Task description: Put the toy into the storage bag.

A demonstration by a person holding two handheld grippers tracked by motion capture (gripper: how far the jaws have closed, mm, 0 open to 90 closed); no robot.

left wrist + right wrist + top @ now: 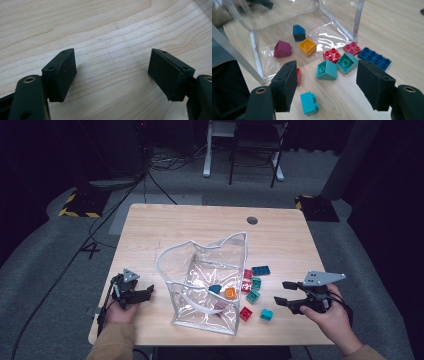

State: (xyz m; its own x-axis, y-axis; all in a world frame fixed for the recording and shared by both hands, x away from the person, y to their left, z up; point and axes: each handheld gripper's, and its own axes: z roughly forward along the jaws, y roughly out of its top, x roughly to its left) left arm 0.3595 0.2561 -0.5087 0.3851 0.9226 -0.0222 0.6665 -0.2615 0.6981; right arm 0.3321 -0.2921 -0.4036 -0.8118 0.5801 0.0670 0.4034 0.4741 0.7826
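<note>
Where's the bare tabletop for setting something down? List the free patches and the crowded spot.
Free: the far strip of the table between the clear bag and the round hole; the left side between the bag and the left gripper. Crowded: right of the bag, where loose blocks cluster, with the right gripper open beside them.

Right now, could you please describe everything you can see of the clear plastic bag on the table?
The clear plastic bag is a boxy pouch of glossy, creased transparent film with white-trimmed edges. It lies tipped on the wooden table, its mouth open toward the loose bricks. Inside are a dark blue brick, an orange brick and a magenta brick. No tongs touch it.
</note>
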